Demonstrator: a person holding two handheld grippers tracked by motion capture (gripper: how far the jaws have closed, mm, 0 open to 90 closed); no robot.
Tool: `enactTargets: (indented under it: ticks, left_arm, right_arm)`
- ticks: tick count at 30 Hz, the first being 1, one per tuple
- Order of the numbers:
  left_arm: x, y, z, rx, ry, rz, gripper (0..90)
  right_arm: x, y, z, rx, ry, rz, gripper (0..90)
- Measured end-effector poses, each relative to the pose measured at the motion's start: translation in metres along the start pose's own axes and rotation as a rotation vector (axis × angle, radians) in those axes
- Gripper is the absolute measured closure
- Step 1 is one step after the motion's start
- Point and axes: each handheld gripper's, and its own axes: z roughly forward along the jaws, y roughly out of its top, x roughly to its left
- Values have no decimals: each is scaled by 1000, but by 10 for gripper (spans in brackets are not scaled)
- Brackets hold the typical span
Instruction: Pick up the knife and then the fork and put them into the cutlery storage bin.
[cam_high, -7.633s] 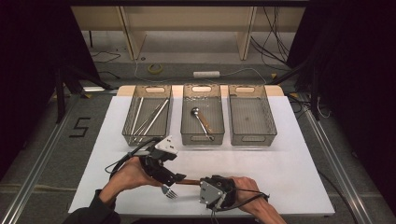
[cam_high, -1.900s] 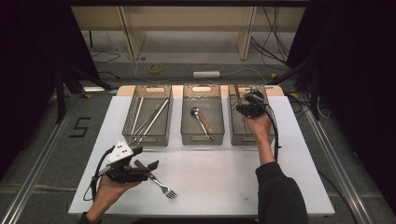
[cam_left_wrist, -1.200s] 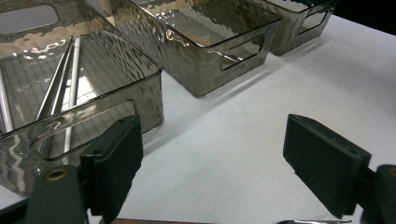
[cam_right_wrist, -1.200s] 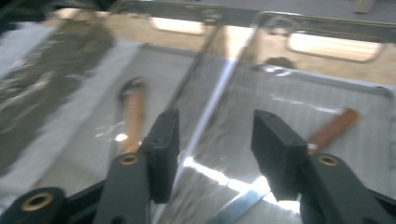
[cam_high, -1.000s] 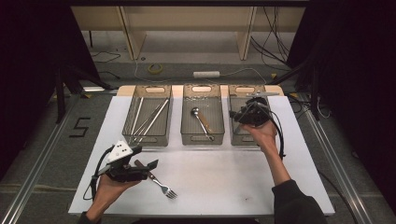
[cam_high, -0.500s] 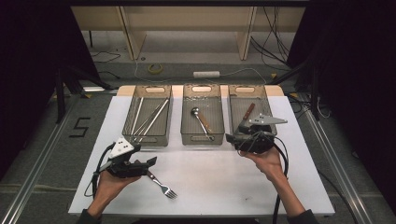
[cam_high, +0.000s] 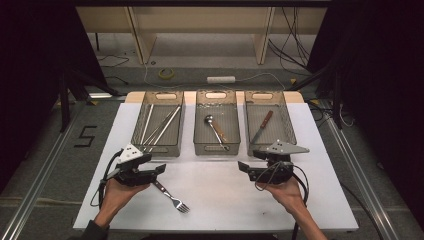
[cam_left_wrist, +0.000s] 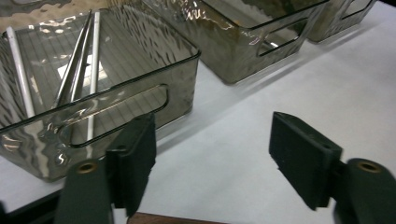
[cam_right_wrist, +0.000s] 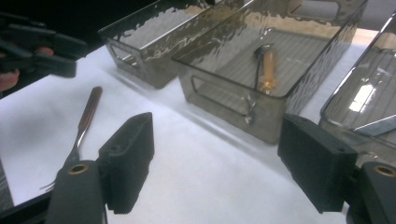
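White surface (cam_high: 320, 150): three bins along the far edge. Fork (cam_high: 170, 195) lies loose near the near edge, beside left claw (cam_high: 159, 169). Right claw (cam_high: 242, 166) nearby. Both gape wide, empty. Risk: a shallow grab skids the fork.

right gripper (cam_high: 243, 166) has left the knife (cam_high: 262, 126) in right bin (cam_high: 287, 140).

Near the table's front edge, the left gripper (cam_high: 161, 169) and right gripper (cam_high: 241, 166) both sit low with jaws spread wide and empty, each held in a hand, tips pointing toward each other.
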Motion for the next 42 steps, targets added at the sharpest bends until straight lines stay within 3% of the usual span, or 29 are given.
enactTargets:
  ticks: [13, 20, 25, 42]
  left_arm:
    - [10, 2, 9, 113, 49, 44, 697]
    - [11, 1, 19, 191, 59, 112, 879]
    - [14, -2, 27, 249, 52, 120, 888]
    - [22, -11, 40, 368, 71, 137, 889]
  right_arm:
    - [13, -20, -9, 4, 34, 5, 266]
    - [19, -26, -14, 8, 53, 2, 267]
    - [23, -32, -16, 16, 58, 3, 262]
    - [29, -38, -18, 28, 72, 0, 263]
